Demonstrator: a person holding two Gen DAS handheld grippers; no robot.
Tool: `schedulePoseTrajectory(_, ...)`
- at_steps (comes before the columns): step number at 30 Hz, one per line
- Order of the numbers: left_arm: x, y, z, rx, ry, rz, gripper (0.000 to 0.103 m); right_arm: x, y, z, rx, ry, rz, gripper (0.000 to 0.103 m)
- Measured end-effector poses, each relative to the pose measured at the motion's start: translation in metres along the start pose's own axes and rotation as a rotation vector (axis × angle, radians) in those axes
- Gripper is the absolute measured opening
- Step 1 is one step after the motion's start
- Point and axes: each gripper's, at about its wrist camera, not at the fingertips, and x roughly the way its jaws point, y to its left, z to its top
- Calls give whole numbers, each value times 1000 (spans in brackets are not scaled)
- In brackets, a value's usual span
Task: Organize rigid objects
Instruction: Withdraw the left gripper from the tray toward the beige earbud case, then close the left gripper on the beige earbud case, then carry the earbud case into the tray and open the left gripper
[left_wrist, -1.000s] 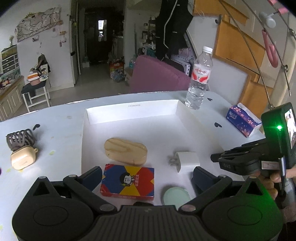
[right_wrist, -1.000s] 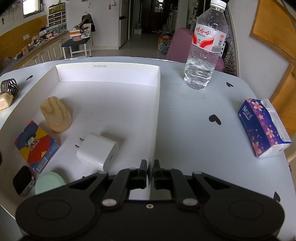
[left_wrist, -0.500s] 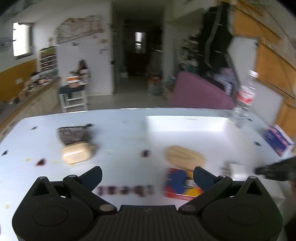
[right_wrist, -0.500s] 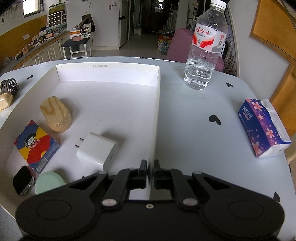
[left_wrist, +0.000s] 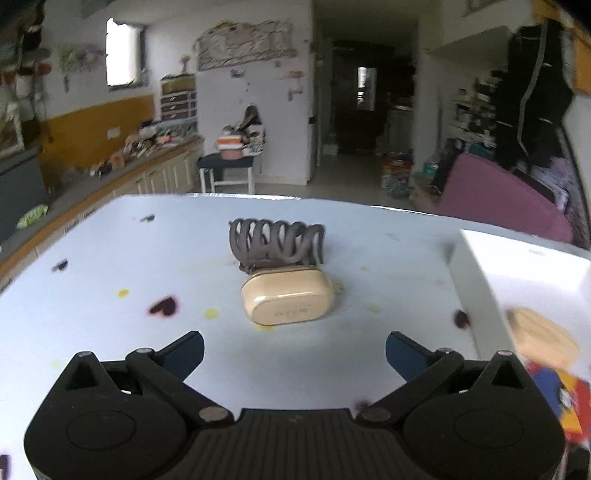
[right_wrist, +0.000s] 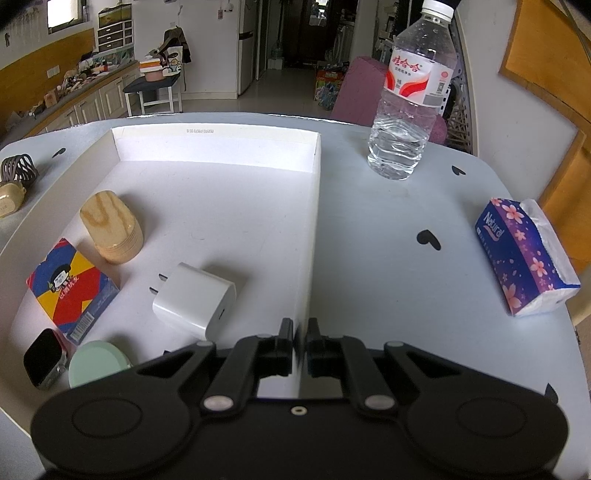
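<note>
My left gripper (left_wrist: 294, 343) is open and empty, low over the pale table. Just ahead of it lies a beige earbud case (left_wrist: 288, 301), and a grey hair claw (left_wrist: 275, 242) touches the case's far side. Both show again at the left edge of the right wrist view, the claw (right_wrist: 18, 168) behind the case (right_wrist: 9, 197). My right gripper (right_wrist: 300, 332) is shut on the right wall of the white tray (right_wrist: 214, 147). Inside the tray lie a wooden block (right_wrist: 110, 225), a colourful card box (right_wrist: 72, 286), a white charger (right_wrist: 195, 301), a smartwatch (right_wrist: 42, 358) and a mint round lid (right_wrist: 98, 363).
A water bottle (right_wrist: 406, 110) stands right of the tray's far corner. A purple tissue pack (right_wrist: 521, 254) lies near the table's right edge. The tray's left wall (left_wrist: 476, 280) rises to the right of the earbud case.
My left gripper has swung left from over the tray to face the earbud case and hair claw, and sunk lower. The right gripper has not moved.
</note>
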Motion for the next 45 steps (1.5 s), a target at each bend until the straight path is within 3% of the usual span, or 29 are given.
schedulePoseTrajectory(6, 40, -7, 15, -46, -19, 28, 103, 0, 0, 0, -2, 0, 0, 8)
schedulePoseTrajectory(14, 76, -21, 28, -22, -12, 132, 100, 0, 1, 0, -2, 0, 0, 8)
schedulePoseTrajectory(16, 80, -21, 27, -14, -10, 142, 88, 0, 1, 0, -3, 0, 0, 8)
schedulePoseTrajectory(26, 57, -13, 23, -58, -24, 131, 87, 0, 1, 0, -3, 0, 0, 8)
schedulePoseTrajectory(30, 15, -17, 22, -33, -98, 87, 87, 0, 1, 0, -3, 0, -1, 8)
schedulePoseTrajectory(37, -55, -52, 32, 51, -161, -78, 87, 0, 3, -1, -4, 0, 0, 8)
schedulePoseTrajectory(41, -73, -90, 37, 119, -153, -214, 87, 0, 3, -1, -4, 0, 0, 8)
schedulePoseTrajectory(45, -67, -128, 40, 141, -107, -313, 87, 0, 3, -2, -3, 0, 1, 8)
